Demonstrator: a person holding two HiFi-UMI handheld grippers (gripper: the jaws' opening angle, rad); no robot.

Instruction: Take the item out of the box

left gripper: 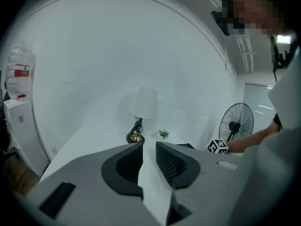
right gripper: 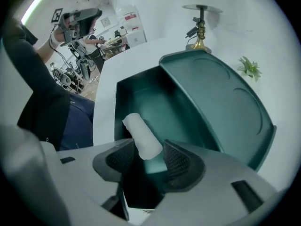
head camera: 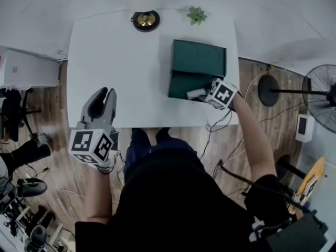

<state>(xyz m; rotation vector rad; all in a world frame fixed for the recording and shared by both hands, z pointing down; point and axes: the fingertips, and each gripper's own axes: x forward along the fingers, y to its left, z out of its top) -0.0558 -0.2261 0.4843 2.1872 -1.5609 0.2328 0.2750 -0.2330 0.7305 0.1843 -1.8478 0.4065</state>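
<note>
Upper right of the head view: a dark green box [head camera: 185, 85] on the white table [head camera: 115, 51], lid [right gripper: 221, 112] thrown back and lying flat toward the top of the frame. Inside the box, at its lower right edge, a white roll [head camera: 196, 93] (the task's item, not yet out). Right gripper [head camera: 203, 95] pointing steeply down into the box. In the right gripper view, jaws set wide, the near end of the roll between them: against the pad on the left of the frame, a clear gap at the other pad, so no squeeze.

Lower left of the head view: left gripper [head camera: 105, 94] over the table's near edge, well apart from the box. In the left gripper view, jaws parted by a narrow slit, only bare table showing through.

Along the table's top edge, a brass lamp base [head camera: 145, 20] and a small green plant [head camera: 196, 15].
</note>
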